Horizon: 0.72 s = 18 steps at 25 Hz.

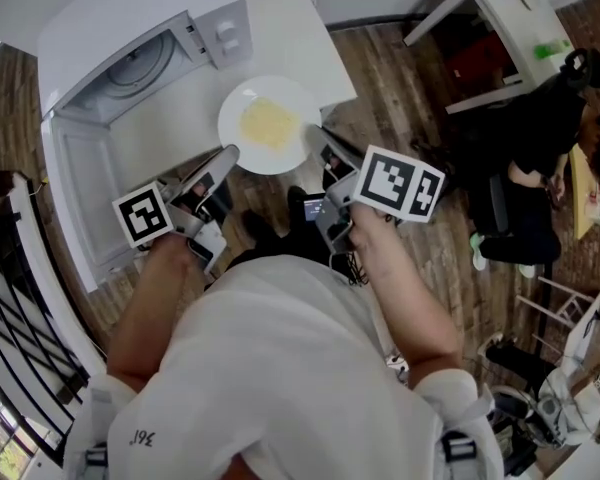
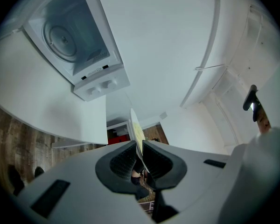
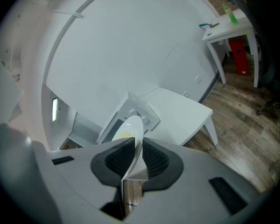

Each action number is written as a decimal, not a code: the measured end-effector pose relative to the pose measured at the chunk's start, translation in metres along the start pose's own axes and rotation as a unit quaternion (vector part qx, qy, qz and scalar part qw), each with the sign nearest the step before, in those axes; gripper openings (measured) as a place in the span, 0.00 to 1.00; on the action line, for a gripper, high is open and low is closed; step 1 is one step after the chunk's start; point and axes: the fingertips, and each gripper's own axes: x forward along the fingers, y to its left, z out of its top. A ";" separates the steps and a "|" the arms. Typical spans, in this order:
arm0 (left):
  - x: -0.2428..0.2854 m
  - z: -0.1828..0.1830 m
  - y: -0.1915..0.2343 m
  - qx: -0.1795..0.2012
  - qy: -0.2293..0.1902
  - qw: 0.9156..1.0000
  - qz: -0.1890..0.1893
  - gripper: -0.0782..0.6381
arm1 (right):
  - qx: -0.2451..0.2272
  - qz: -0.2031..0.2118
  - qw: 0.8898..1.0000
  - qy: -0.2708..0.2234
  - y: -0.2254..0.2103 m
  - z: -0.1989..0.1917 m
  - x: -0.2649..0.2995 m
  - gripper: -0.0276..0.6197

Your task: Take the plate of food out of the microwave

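Observation:
A white plate (image 1: 242, 103) carrying yellow food (image 1: 268, 123) hangs level in front of the open microwave (image 1: 140, 28), over the white table. My left gripper (image 1: 230, 153) is shut on its near-left rim and my right gripper (image 1: 317, 138) is shut on its right rim. In the left gripper view the plate (image 2: 134, 125) is edge-on, pinched between the dark pads of the left gripper (image 2: 140, 148), with the microwave (image 2: 79, 36) beyond. In the right gripper view the plate (image 3: 130, 127) stands between the pads of the right gripper (image 3: 137, 157).
The microwave door (image 1: 80, 188) swings open toward me at the left. The white table (image 1: 300, 28) ends just right of the plate. A second white table (image 1: 500, 18) and a seated person (image 1: 540, 168) are at the right, and a black railing (image 1: 20, 298) at the left.

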 end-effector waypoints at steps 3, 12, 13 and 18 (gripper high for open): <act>0.010 -0.003 -0.002 0.005 0.011 1.000 -0.004 0.17 | 0.005 -0.004 1.000 -0.011 -0.006 0.005 -0.008 0.12; 0.056 -0.009 -0.010 0.015 0.039 0.999 -0.015 0.17 | 0.011 -0.016 0.999 -0.045 -0.028 0.038 -0.029 0.12; 0.061 -0.010 -0.011 0.015 0.042 0.999 -0.016 0.17 | 0.012 -0.017 0.999 -0.048 -0.031 0.043 -0.032 0.12; 0.090 -0.013 -0.022 0.019 0.048 0.998 -0.023 0.17 | 0.009 -0.018 0.998 -0.063 -0.042 0.069 -0.045 0.12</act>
